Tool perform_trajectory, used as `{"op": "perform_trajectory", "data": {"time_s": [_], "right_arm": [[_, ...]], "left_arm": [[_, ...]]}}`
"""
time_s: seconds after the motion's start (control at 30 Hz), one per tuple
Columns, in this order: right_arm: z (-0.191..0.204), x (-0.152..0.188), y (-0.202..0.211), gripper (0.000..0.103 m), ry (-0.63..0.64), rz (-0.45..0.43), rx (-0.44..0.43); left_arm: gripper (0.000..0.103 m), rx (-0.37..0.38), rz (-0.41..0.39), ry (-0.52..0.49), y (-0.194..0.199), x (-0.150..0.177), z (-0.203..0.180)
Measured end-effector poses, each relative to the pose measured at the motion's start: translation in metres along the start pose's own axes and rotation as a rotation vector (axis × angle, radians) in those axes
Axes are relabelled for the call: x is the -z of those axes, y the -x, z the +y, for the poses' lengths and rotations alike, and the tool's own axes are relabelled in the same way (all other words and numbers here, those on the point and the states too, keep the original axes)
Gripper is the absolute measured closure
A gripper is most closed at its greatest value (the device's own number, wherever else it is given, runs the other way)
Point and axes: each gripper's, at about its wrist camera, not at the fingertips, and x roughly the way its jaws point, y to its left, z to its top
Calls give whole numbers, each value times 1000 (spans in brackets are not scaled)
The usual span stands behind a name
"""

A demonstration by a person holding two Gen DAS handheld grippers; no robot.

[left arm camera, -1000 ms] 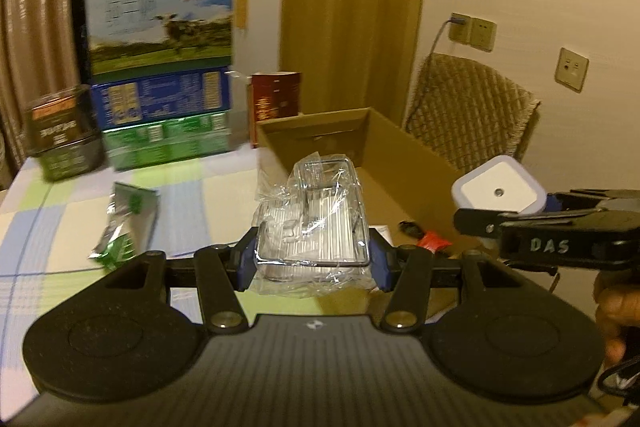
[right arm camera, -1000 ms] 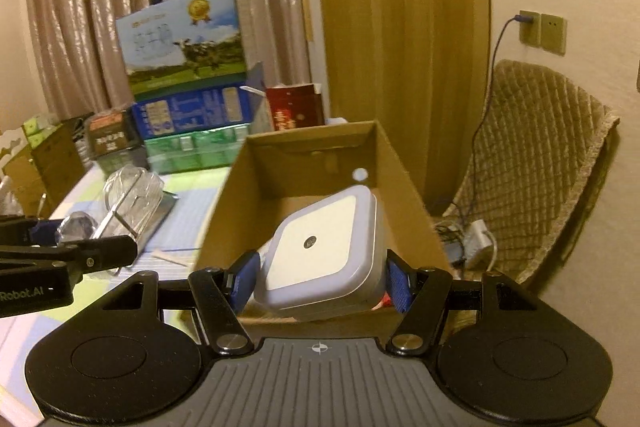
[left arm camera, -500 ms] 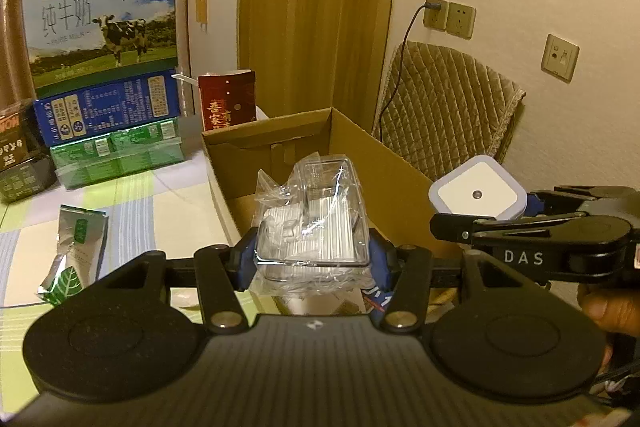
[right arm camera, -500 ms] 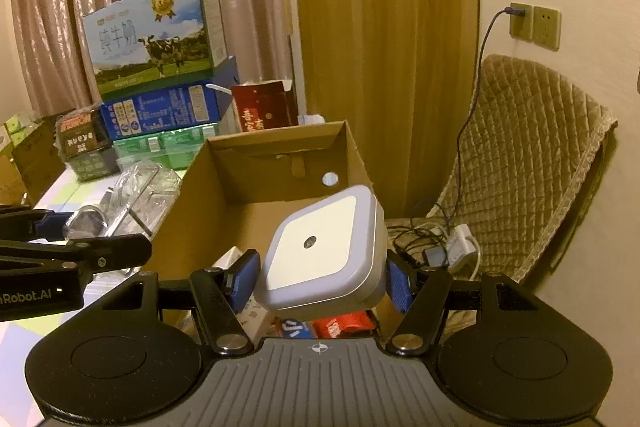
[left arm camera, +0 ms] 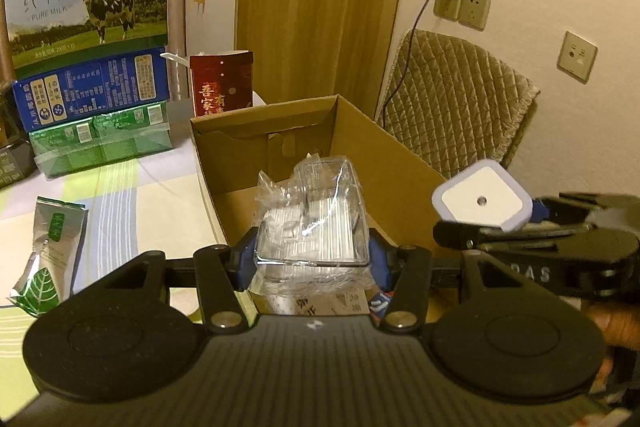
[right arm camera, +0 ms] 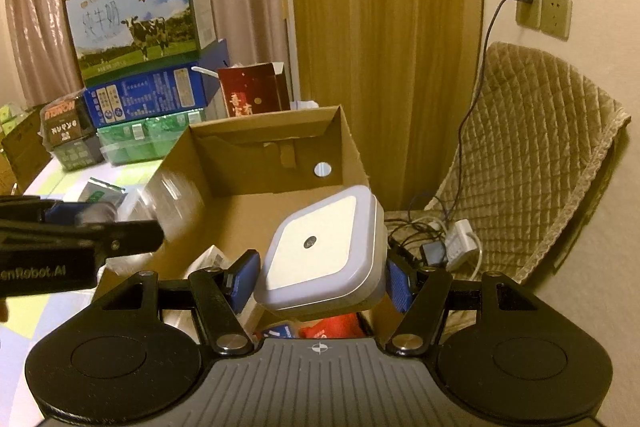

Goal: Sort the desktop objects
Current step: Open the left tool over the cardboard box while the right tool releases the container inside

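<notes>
My left gripper [left arm camera: 312, 259] is shut on a clear plastic box wrapped in film [left arm camera: 314, 223] and holds it over the near left part of the open cardboard box [left arm camera: 392, 155]. My right gripper [right arm camera: 320, 277] is shut on a white square lidded box [right arm camera: 320, 253] and holds it above the cardboard box's [right arm camera: 352, 147] near right side. The white box also shows in the left wrist view [left arm camera: 482, 201], right of the cardboard box rim. Packets [right arm camera: 332, 329] lie on the box floor.
A green tea packet [left arm camera: 52, 247] lies on the checked tablecloth left of the box. Stacked milk cartons [left arm camera: 88, 47] and a red carton [left arm camera: 222, 85] stand at the back. A quilted chair [right arm camera: 532, 155] and a power strip with cables [right arm camera: 448, 247] are to the right.
Both grippers moved closer to and over the cardboard box, still holding their loads. The left gripper has shifted right, so the clear box now hangs over the box interior.
</notes>
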Motion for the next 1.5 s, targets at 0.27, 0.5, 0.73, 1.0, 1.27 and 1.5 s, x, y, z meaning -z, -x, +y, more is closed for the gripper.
{"op": "perform_trajectory", "data": {"time_s": [0.27,0.5,0.73,1.0,1.27,1.5], "right_arm": [[1,2,-6,41,8,7,-4],[7,3,-9,41,13,12,-17],[13,-4,-5,21,14,-22,-44],[16,-3,10,20,23,-24,-50],[33,-1,33,18,39,-31,-65],[56,-1,56,15,61,-49,-88]], "left_arm": [[41,-25,-16,12,-8,-4,16],[41,-36,-10,21,-4,3,25],[41,-46,-13,22,2,6,28],[41,-63,-17,31,14,10,37],[40,-83,-26,34,41,18,43],[35,-106,-48,30,75,21,49]]}}
